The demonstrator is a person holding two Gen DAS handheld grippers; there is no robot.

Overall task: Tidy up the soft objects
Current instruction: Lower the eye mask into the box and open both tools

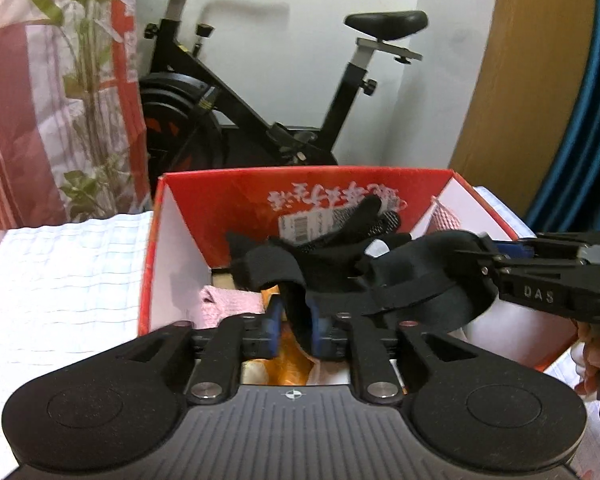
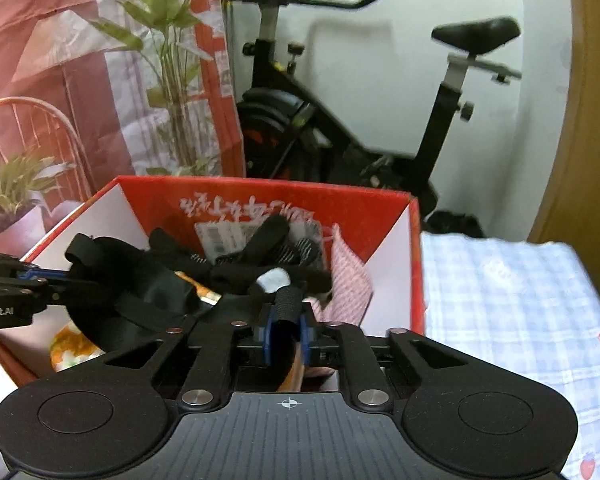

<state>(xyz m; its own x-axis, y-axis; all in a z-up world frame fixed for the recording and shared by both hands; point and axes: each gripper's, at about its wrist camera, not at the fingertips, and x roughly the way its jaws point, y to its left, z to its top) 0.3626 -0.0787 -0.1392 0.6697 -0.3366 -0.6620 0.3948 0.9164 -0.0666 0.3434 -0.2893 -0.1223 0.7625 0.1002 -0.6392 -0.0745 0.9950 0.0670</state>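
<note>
A red cardboard box [image 1: 300, 172] [image 2: 260, 186] with white inner walls stands open in front of both grippers. A tangle of black soft things hangs over it: a black glove with dotted grip [image 1: 352, 232] [image 2: 268, 240] and a black strapped wrap [image 1: 412, 280] [image 2: 148, 292]. My left gripper [image 1: 297, 326] [image 2: 66, 278] stands open, and a black strap leans on its right pad. My right gripper [image 2: 288, 334] [image 1: 478, 256] comes in from the right. Its jaws stand a little apart around a ribbed black strap end [image 2: 286, 304]. Below lie a pink towel [image 1: 228, 304] and an orange packet [image 1: 292, 360].
A red-and-white checked cloth [image 2: 348, 276] leans in the box's right corner. The box sits on a pale checked sheet [image 1: 60, 280] [image 2: 520, 300]. Behind it are a black exercise bike [image 1: 260, 112], a leafy plant [image 2: 172, 60], a red-patterned curtain [image 1: 4, 100] and a wooden panel [image 1: 532, 80].
</note>
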